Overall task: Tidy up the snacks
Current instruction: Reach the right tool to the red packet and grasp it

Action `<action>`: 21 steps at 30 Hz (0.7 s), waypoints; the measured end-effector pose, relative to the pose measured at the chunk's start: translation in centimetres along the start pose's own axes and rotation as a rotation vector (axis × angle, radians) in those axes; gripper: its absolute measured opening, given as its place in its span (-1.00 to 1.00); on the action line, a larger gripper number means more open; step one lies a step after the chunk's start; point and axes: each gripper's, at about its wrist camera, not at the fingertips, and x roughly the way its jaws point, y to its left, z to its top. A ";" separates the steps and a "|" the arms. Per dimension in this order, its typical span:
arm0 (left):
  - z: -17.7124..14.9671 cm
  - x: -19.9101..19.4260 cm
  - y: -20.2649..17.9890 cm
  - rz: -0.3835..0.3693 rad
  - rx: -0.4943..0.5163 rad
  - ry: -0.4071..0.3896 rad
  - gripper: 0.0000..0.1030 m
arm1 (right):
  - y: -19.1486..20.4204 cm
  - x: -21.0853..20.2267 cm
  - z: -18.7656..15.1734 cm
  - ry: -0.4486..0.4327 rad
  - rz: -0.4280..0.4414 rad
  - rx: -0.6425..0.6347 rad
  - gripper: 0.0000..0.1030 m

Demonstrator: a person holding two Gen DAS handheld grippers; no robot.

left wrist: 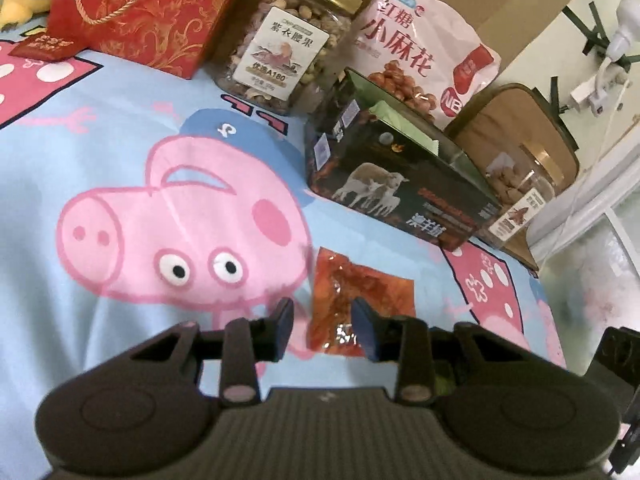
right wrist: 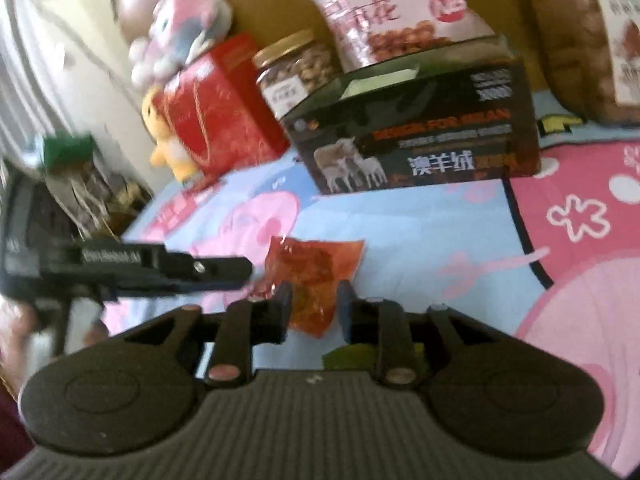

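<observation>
An orange-red snack packet (left wrist: 344,296) (right wrist: 316,268) lies flat on a light-blue cartoon-pig bedsheet (left wrist: 120,128). My left gripper (left wrist: 324,324) hovers at the packet's near edge, jaws partly apart; the right pad overlaps the packet and the left pad is over bare sheet. My right gripper (right wrist: 315,300) is low over the packet's near corner, which shows between its parted fingers without visibly being pinched. In the right wrist view the left gripper's black body (right wrist: 172,268) reaches in from the left, its tip beside the packet.
Behind stand a dark box with sheep pictures (left wrist: 400,184) (right wrist: 420,140), a nut jar (left wrist: 288,40) (right wrist: 296,68), a pink snack bag (left wrist: 420,40) (right wrist: 392,12) and a red gift bag (left wrist: 140,8) (right wrist: 216,120). A second jar (left wrist: 516,192) lies near the bed's right edge. Plush toys (right wrist: 188,20) sit far left.
</observation>
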 end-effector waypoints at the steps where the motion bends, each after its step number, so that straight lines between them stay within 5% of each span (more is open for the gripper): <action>1: 0.0 0.0 0.0 -0.005 0.001 0.002 -0.35 | 0.1 -0.1 -0.1 0.005 0.003 -0.006 -0.06; 5: 0.1 0.8 -0.1 -0.063 -0.004 0.010 -0.12 | -0.9 -0.5 -0.1 -0.031 -0.046 0.029 0.01; 10: 0.2 2.1 -0.9 -0.099 0.025 0.012 -0.22 | -3.6 0.6 1.0 -0.025 0.032 0.201 -0.03; 13: -0.2 2.1 -0.8 -0.081 0.040 -0.008 -0.53 | -2.6 1.7 1.0 -0.008 0.020 0.174 -0.42; 16: -0.3 1.7 0.5 -0.117 -0.003 -0.012 -0.55 | -2.6 2.1 0.9 -0.005 0.022 0.200 -0.82; 21: -0.5 0.9 0.8 -0.154 -0.018 -0.037 -0.55 | -2.6 1.0 0.4 -0.056 0.041 0.220 -0.92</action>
